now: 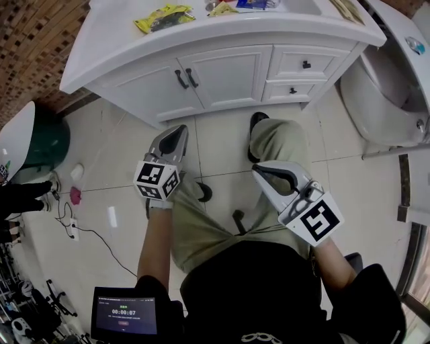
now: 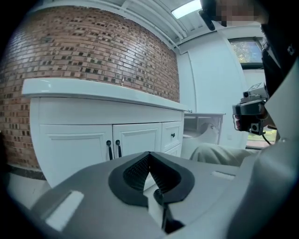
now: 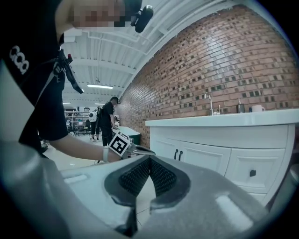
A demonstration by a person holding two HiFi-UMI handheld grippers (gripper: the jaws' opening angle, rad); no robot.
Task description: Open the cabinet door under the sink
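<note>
I hold my left gripper point(image 1: 179, 131) and right gripper point(image 1: 258, 170) above the tiled floor point(image 1: 222, 138). Each has its jaws pressed together on nothing. Both are near me, well apart from the white cabinet point(image 1: 144, 94) on the far side. Its 2 doors point(image 1: 228, 74) are closed, with 2 dark handles point(image 1: 181, 79) side by side at the centre seam. To the right of the doors are 2 drawers point(image 1: 306, 64), and a toilet point(image 1: 376, 101) farther right. A yellow packet point(image 1: 161, 18) lies on the countertop point(image 1: 107, 47).

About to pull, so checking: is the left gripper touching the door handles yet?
Apart. The head view shows floor tile between the left gripper and the door handles, with the gripper well short of the cabinet.
</note>
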